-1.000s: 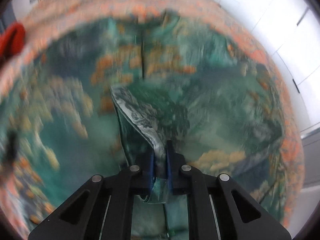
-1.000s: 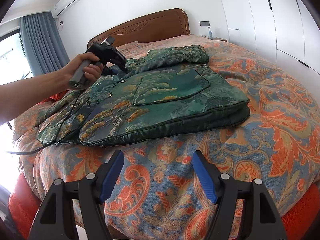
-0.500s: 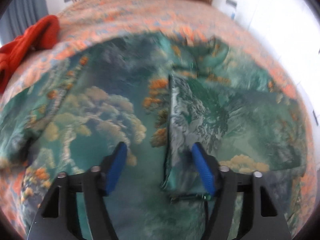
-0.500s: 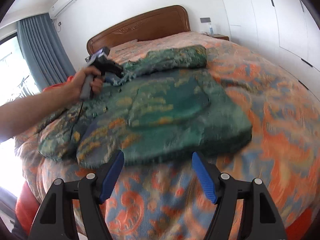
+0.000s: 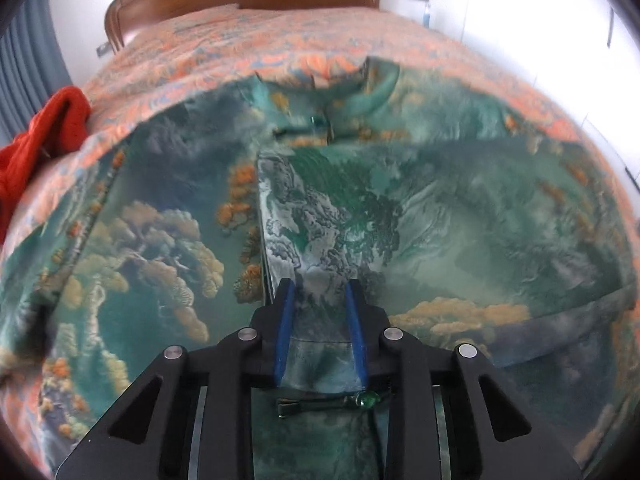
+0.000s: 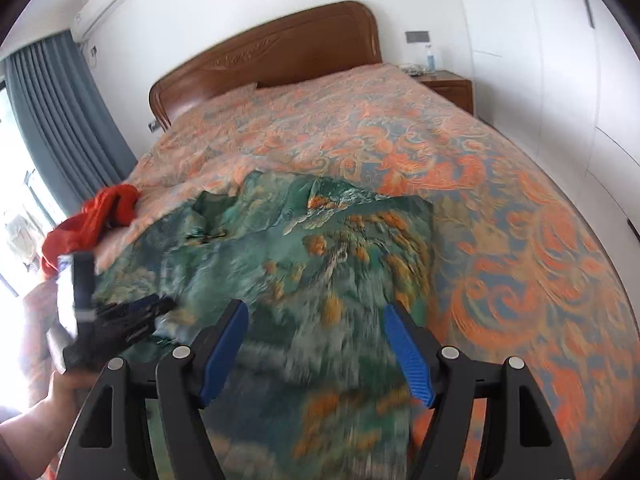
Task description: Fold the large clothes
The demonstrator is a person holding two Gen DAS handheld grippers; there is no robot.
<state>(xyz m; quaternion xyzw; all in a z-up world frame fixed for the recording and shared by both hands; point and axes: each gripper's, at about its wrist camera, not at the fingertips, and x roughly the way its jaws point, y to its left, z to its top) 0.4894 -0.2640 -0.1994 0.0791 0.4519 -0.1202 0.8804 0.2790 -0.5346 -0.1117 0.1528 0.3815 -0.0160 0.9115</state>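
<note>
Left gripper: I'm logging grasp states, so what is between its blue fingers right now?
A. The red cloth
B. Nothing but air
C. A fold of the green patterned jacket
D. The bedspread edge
C: in the left wrist view the left gripper has its blue fingers partly closed around a raised fold of the green patterned jacket.

We find no words, numbers, brands or signs that can be read in either view. The carved ornament on the wooden headboard is only a pattern, not lettering. The small bottle on the bedside cabinet is too small for us to read.
</note>
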